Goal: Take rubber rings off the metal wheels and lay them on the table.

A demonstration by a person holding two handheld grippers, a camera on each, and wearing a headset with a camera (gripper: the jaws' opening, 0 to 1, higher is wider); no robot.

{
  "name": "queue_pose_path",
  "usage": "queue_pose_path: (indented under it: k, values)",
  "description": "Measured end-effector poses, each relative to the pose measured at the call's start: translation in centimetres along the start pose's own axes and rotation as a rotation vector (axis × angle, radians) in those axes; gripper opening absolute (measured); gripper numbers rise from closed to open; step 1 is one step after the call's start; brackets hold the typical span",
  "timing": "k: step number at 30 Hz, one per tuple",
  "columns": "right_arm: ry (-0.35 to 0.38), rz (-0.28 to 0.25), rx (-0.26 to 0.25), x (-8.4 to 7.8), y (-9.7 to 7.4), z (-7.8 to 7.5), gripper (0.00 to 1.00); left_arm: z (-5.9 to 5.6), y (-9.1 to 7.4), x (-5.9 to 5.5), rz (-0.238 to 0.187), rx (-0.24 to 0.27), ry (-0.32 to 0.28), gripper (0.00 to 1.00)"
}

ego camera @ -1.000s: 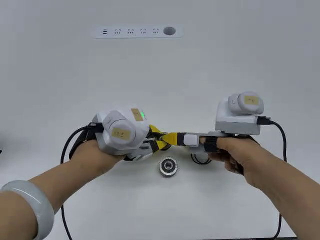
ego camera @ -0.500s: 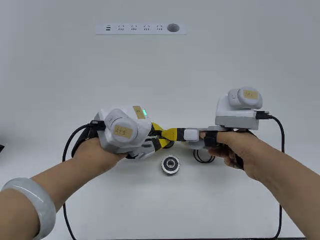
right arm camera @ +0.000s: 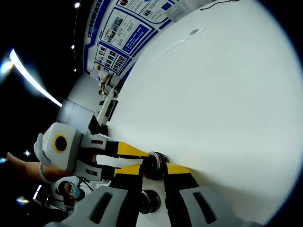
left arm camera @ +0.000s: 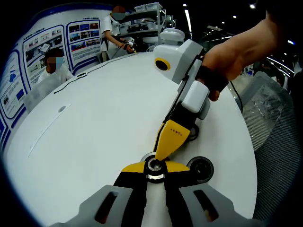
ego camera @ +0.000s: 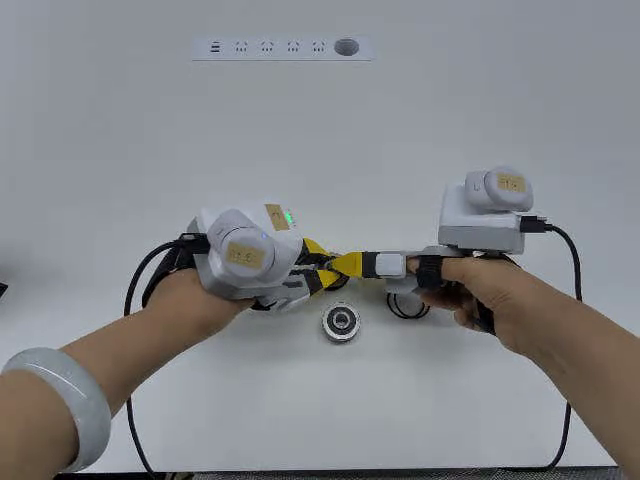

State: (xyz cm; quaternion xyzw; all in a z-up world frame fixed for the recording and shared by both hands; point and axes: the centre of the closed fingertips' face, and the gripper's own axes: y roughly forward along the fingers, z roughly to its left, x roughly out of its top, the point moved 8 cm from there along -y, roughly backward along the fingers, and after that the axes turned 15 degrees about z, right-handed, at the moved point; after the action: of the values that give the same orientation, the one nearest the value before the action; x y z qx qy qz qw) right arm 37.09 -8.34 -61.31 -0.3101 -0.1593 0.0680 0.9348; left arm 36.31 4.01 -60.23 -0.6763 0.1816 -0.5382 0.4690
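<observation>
Just up and left of the loose wheel (ego camera: 341, 323) on the bench (ego camera: 300, 420): left gripper (ego camera: 324, 271), fingers (left arm camera: 133, 167) pinching a second wheel, the held wheel (left arm camera: 155, 170).

Straight above the loose wheel, the right gripper (right arm camera: 152, 169) comes in from the opposite side. Its fingers (right arm camera: 179, 168) are pressed onto the same held wheel, one yellow tip lying along the rim in the left gripper view. Cannot tell whether they grip the rubber ring or only metal; the ring is too small to separate from the wheel.

Up and right of the loose wheel, under the right gripper's body: thin black loose rings (ego camera: 405, 305) flat on the bench, apart from both wheels.

Judgement: mid-strip on the held wheel, with some rings already laid down. The next move calls for the left fingers to hold the wheel fixed while the right ones peel the ring outward over the rim. The ring then goes down right of the loose wheel, beside the others. Cannot tell whether the loose wheel wears a ring.

Around:
- Far down-left of the loose wheel, a pale bracelet (ego camera: 55, 400) on the wrist.
- Left of it, a black cable (ego camera: 140, 290) looping off the left gripper.
- Far above it, a white power strip (ego camera: 282, 47).

In the way: four fingertips crowd one small wheel. The loose wheel lies just beneath, so a slipped ring could land on it.
</observation>
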Motion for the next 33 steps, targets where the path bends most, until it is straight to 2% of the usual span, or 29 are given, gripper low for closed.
queue_pose_path:
  k: [8,21,29,33]
  values:
    - [-0.013,0.003,-0.017,-0.08,-0.10,-0.41,0.11,0.13,0.01,-0.07,-0.002,0.000,-0.002,0.13]
    - [-0.028,-0.005,-0.002,-0.38,-0.21,-0.21,0.11,0.15,0.03,-0.10,-0.003,0.000,-0.006,0.13]
    - [-0.038,-0.012,-0.025,-0.36,-0.41,-0.46,0.03,0.10,0.03,-0.08,-0.004,0.000,-0.006,0.13]
    - [-0.034,-0.015,-0.022,-0.39,-0.38,-0.51,0.03,0.08,0.03,-0.07,-0.004,0.000,-0.006,0.13]
